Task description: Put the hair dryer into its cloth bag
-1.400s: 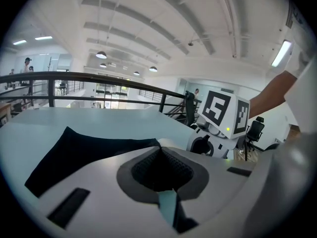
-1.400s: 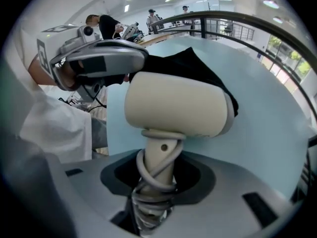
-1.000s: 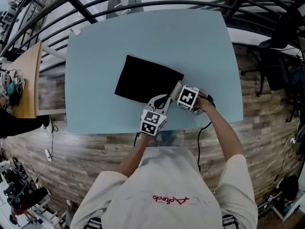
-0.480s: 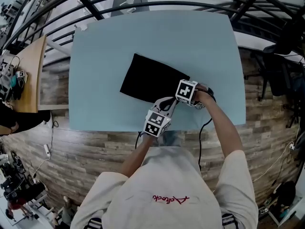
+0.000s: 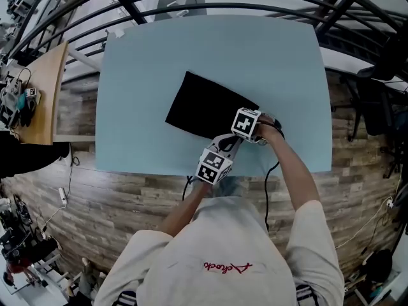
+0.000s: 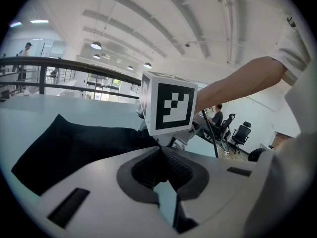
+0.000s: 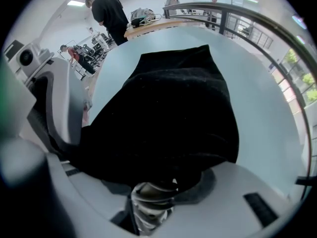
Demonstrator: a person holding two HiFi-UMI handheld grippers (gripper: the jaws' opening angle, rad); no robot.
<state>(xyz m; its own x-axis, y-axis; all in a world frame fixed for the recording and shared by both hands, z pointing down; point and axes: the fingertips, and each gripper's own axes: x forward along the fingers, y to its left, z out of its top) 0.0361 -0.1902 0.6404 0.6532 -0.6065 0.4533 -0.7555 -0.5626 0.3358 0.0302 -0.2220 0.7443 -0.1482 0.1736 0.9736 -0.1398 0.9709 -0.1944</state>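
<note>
Blue table (image 5: 159, 50) | hair dryer (image 7: 151, 202) partly in cloth bag (image 5: 204, 107) | left gripper (image 6: 161, 150) jaws clench bag | right gripper (image 7: 156, 185) jaws grasp dryer

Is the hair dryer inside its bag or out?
Mostly in, it seems. The right gripper view shows the black cloth bag covering the hair dryer; only its silvery end sticks out.

Pale blue table (image 5: 153, 62), wood-plank floor (image 5: 127, 196), black railing (image 6: 64, 62), cluttered wooden desk (image 5: 50, 101) at left
</note>
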